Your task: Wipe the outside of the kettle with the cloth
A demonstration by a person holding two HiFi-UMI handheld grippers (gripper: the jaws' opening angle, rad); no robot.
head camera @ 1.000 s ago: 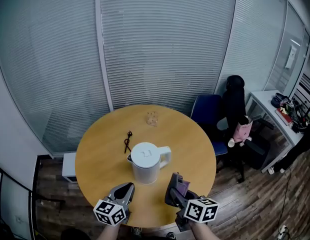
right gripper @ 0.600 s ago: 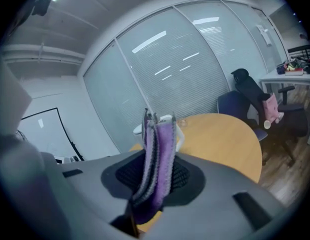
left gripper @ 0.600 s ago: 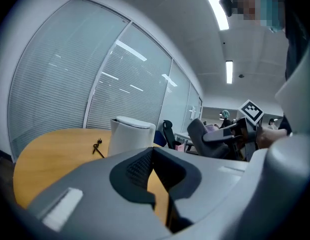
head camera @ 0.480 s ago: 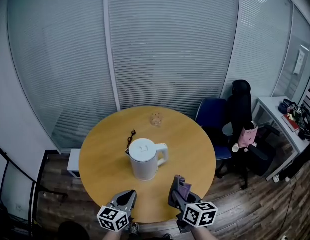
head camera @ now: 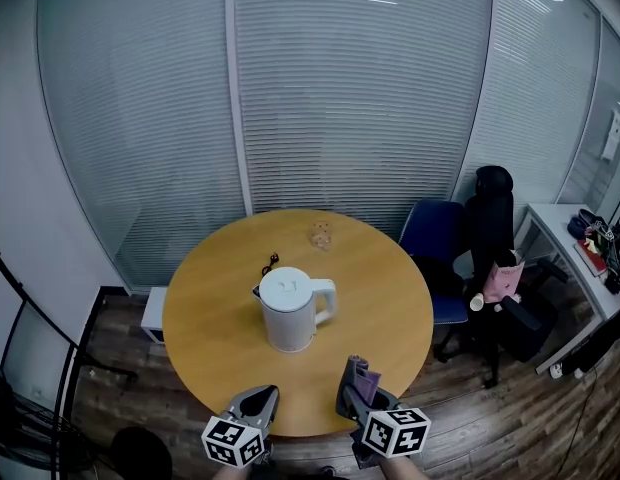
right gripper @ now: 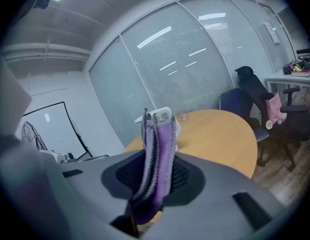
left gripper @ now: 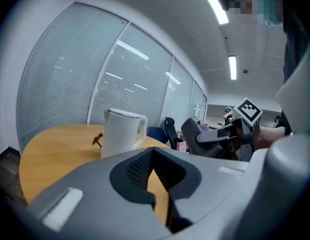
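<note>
Your left hand-held gripper (head camera: 258, 400) (left gripper: 153, 153) is closed and holds nothing: in the left gripper view its grey jaws meet at the tip. Your right hand-held gripper (head camera: 354, 394) (right gripper: 154, 176) is clamped on a folded purple cloth (head camera: 363, 375) (right gripper: 160, 149), which stands up from between the pads as a narrow upright band.

You hold both low at the near edge of the round wooden worktop (head camera: 205, 313), side by side and a little apart. Both point slightly downward across it toward the white electric kettle (head camera: 290, 313). The kettle stands upright near the middle of the worktop with its handle to the right, well apart from both hand-held grippers and from the cloth.

The head view shows a small black object (head camera: 269, 265) lying just behind the kettle on its left, and a blue chair (head camera: 436, 236) and a black office chair (head camera: 490, 213) past the worktop's right edge. The left gripper view takes in the right one from the side, with its marker cube (left gripper: 249, 111) and your hand behind it. In the right gripper view the cloth covers most of the kettle (right gripper: 166, 115), so only its top shows.
</note>
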